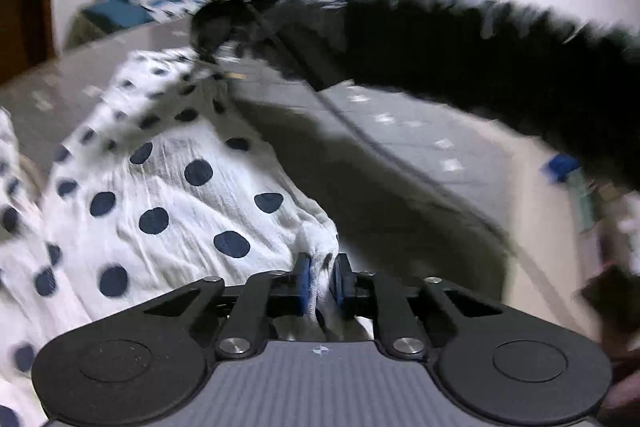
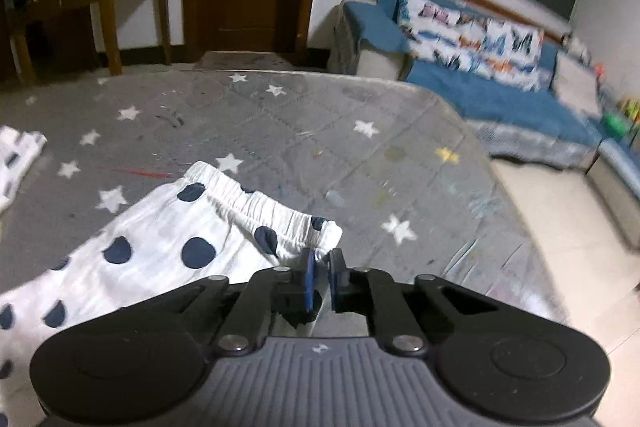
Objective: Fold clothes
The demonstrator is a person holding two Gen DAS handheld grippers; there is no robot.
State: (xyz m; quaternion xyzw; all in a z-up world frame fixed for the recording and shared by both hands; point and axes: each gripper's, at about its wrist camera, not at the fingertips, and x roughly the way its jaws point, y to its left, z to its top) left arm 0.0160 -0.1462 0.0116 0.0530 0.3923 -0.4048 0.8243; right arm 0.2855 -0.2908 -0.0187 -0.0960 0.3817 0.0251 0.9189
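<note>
Item: polka-dot garment (image 1: 168, 195), white w/ navy dots, elastic waistband (image 2: 256, 205) at centre of right wrist view.
Loc: part lifted over grey star-print mat (image 2: 320, 115); fills lower left of left wrist view.
Left gripper (image 1: 320, 281): jaws pinched on a bunched white fold.
Right gripper (image 2: 320, 277): jaws nearly together at waistband corner; whether cloth is inside, can't tell. Seen from the left wrist view, it meets the fabric at upper centre.
2nd dotted piece (image 2: 18, 155): left edge, lying on mat.
Risks (est.): thin bite at right corner may slip under tension; uneven pull btwn grippers would skew the fold; slack mid-section may crease.
</note>
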